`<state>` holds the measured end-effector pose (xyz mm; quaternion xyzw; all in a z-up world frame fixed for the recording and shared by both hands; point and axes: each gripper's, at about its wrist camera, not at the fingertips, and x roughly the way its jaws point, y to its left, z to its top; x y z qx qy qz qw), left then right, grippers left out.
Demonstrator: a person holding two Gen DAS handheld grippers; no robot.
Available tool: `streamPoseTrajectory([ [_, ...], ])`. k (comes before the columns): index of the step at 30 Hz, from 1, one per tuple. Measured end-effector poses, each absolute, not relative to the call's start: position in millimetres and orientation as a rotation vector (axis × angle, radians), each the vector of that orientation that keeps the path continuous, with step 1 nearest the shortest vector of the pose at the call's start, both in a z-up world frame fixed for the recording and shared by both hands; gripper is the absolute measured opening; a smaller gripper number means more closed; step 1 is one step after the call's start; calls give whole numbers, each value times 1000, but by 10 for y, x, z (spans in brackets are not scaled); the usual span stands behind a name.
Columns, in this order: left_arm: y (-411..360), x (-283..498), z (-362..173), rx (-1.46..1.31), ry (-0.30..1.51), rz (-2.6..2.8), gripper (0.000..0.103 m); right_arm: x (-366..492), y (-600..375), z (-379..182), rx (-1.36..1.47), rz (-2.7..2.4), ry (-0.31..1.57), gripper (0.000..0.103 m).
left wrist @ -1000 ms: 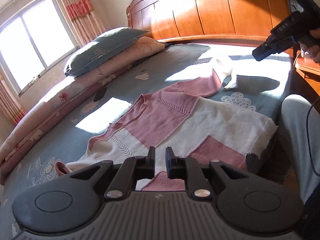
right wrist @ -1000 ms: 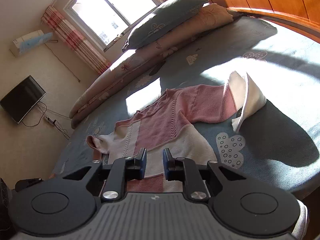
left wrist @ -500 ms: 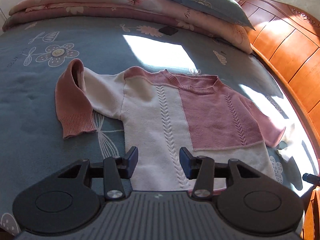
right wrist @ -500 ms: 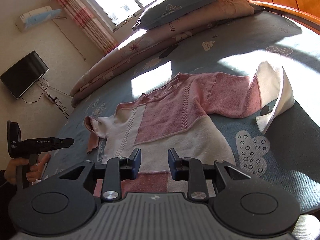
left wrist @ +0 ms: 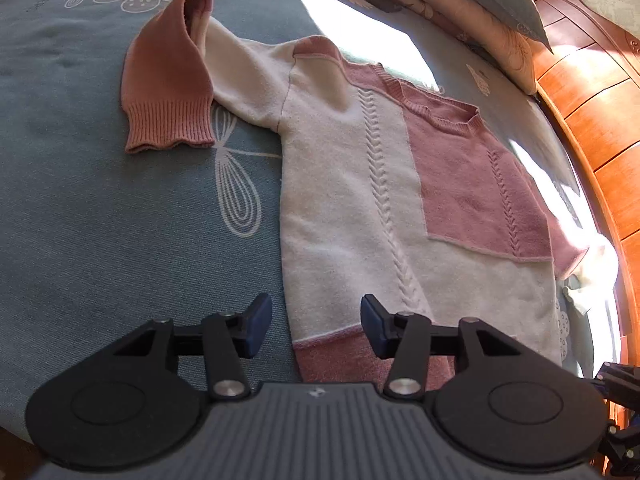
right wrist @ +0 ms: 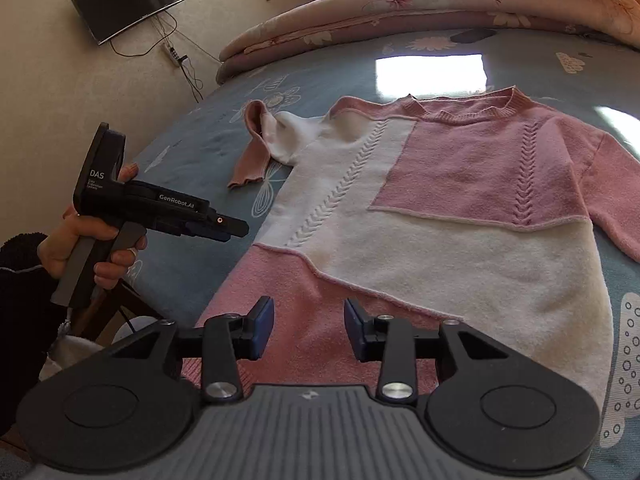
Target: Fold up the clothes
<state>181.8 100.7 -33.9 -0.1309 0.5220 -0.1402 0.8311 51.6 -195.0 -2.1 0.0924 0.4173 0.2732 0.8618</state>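
Note:
A pink and cream knit sweater (left wrist: 360, 200) (right wrist: 440, 216) lies flat, front up, on the blue bedspread (left wrist: 100, 220). Its left sleeve (left wrist: 168, 80) (right wrist: 256, 148) is bent back on itself, the pink cuff pointing toward me. My left gripper (left wrist: 316, 324) hangs over the sweater's lower left hem corner, its jaws opening and nothing between them. It also shows from the side in the right wrist view as the left gripper (right wrist: 224, 230), held by a hand. My right gripper (right wrist: 309, 330) hovers above the pink hem panel, jaws opening and empty.
Folded quilts and pillows (right wrist: 440, 4) line the far side of the bed. A wooden headboard (left wrist: 600, 128) rises at the right. A wall-mounted screen (right wrist: 128, 0) with cables hangs at the left. The bed edge (right wrist: 168, 288) drops off near the hand.
Both grippers swung around toward the sweater's hem and sank closer to it. Both pairs of jaws went from nearly shut to spread apart. The sweater has not moved.

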Motion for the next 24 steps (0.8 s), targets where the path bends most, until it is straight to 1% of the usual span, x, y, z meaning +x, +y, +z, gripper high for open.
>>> streamPoseTrajectory([
  [1, 1014, 1790, -297, -277, 1094, -298, 50, 524, -1764, 1, 153, 606, 878, 48],
  [2, 1023, 1765, -263, -279, 1085, -299, 51, 531, -1591, 18, 112, 636, 880, 53],
  [3, 1034, 1739, -238, -284, 1077, -305, 51, 529, -1450, 17, 73, 654, 880, 55],
  [8, 1104, 1614, -202, -325, 1063, -319, 53, 471, -736, -174, -185, 668, 899, 55],
  [12, 1118, 1525, -265, -349, 1075, -337, 54, 414, -535, -415, -396, 585, 886, 55],
  [13, 1111, 1510, -287, -351, 1080, -339, 54, 417, -551, -438, -401, 575, 886, 52],
  [14, 1102, 1504, -308, -354, 1085, -342, 55, 429, -592, -447, -382, 574, 893, 39],
  [15, 1089, 1492, -339, -360, 1089, -350, 56, 443, -636, -453, -361, 571, 900, 29],
  [16, 1075, 1481, -370, -365, 1093, -357, 57, 464, -687, -448, -339, 562, 904, 17],
  [19, 1036, 1453, -447, -387, 1096, -370, 57, 522, -881, -378, -260, 544, 895, 14],
  [24, 1010, 1401, -591, -505, 1087, -415, 59, 754, -1359, -311, -26, 473, 911, 14],
])
